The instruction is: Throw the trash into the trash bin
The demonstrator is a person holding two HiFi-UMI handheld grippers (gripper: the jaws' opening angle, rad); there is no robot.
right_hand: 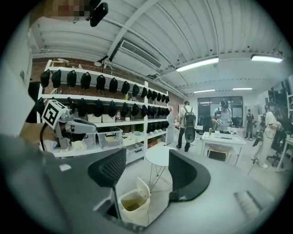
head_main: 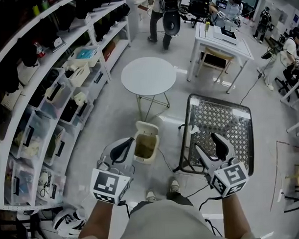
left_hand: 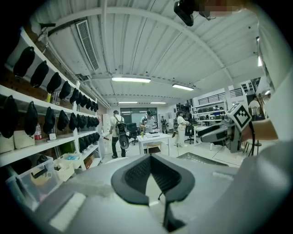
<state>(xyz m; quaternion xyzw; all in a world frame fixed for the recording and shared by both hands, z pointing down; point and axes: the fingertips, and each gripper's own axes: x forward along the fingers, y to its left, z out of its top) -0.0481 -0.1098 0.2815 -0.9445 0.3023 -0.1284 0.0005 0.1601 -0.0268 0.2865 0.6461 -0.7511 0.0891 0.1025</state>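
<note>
The cream trash bin (head_main: 145,144) stands on the floor with its lid tipped up, just ahead of my feet and between my two grippers. It also shows low in the right gripper view, framed by the jaws as the bin (right_hand: 133,204). My left gripper (head_main: 127,141) hangs just left of the bin; its jaws meet at the tips, with nothing visible between them, and the left gripper (left_hand: 149,157) looks the same in its own view. My right gripper (head_main: 205,141) is to the bin's right, held open and empty, as the right gripper (right_hand: 146,170) confirms. No loose trash is in view.
A round white table (head_main: 148,76) stands beyond the bin. A black mesh chair (head_main: 218,124) sits under my right gripper. Shelves with bins and dark caps (head_main: 46,95) line the left wall. People stand at a white desk (head_main: 224,40) farther back.
</note>
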